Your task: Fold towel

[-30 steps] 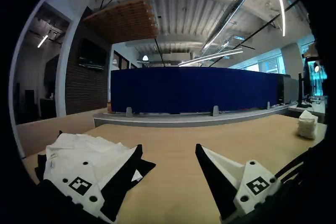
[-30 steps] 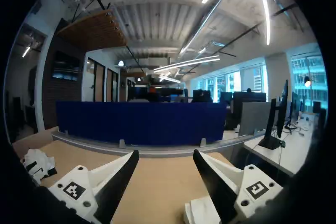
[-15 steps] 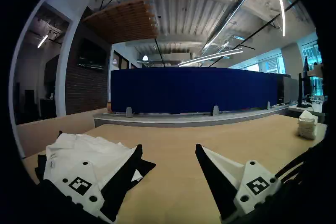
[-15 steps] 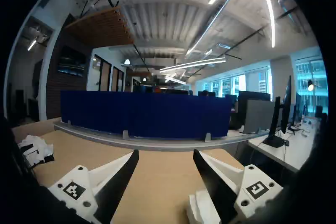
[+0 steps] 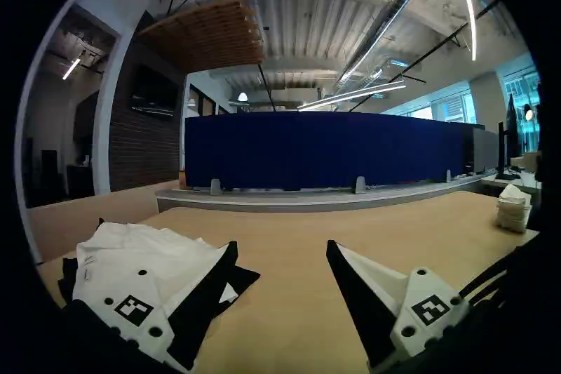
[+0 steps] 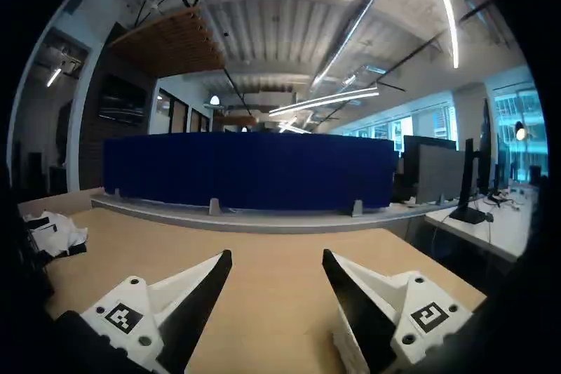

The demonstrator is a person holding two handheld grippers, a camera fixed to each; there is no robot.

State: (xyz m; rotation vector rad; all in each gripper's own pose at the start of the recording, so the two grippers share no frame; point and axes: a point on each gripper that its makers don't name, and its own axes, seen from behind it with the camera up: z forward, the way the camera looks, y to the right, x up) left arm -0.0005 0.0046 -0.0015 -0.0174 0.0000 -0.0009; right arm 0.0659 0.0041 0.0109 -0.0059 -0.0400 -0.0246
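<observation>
Left gripper view, left to right: a crumpled towel (image 5: 133, 251) is lying on the near-left corner of the wooden table (image 5: 301, 304). It is soft white fabric with black patches, bunched rather than flat, and the left finger of the left gripper (image 5: 280, 248) is partly hiding it. The left gripper is hovering low over the table with its jaws spread wide, gripping nothing. Its fingers are white hard-plastic wedges with black inner faces, each carrying a square black-and-white coded marker. A long blue divider (image 5: 315, 149) is running across the far edge of the table. At far right a small stack of folded white cloths (image 5: 513, 209) is sitting on the table corner, well apart from the towel. Right gripper view, left to right: the towel (image 6: 56, 230) is showing small at the far left, lying on the table well apart from the right gripper (image 6: 275, 256). The right gripper's jaws are standing spread too, pinching nothing, over smooth, matte light wood. A white edge (image 6: 343, 342) is peeking out under its right finger, too hidden to tell what it is. Dark monitors (image 6: 435, 174) are standing on a neighbouring desk at right.
</observation>
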